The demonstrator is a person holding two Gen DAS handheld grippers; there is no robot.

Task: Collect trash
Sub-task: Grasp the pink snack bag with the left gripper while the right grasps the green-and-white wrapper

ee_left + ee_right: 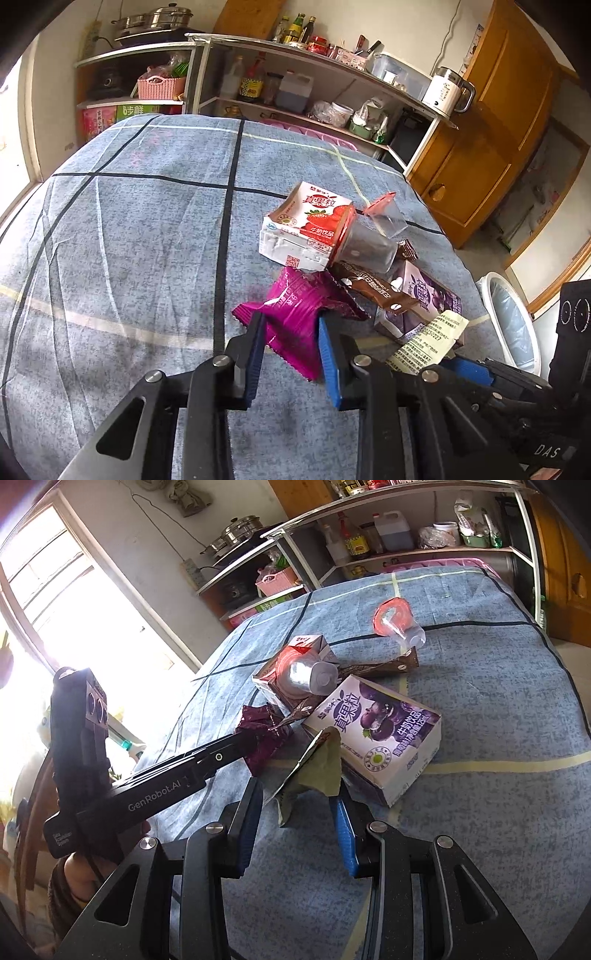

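Note:
A pile of trash lies on the blue checked cloth point(140, 240). My left gripper point(291, 326) is shut on a crumpled magenta wrapper point(295, 306); the right wrist view shows its tips point(255, 738) at that wrapper point(266, 731). My right gripper point(297, 795) is open. A printed paper slip point(314, 768) stands between its fingers, leaning on the right one and clear of the left. Behind the slip lies a purple milk carton point(376, 731). Further back are a brown wrapper point(373, 288), a strawberry carton point(310, 229) and two clear cups with red lids point(369, 247) point(388, 218).
A white bin with a liner point(513, 325) stands past the table's right edge. Metal shelves with bottles and jars point(295, 92) run behind the table, and a wooden cabinet point(498, 129) is at the right. A hand point(77, 871) holds the left gripper's handle.

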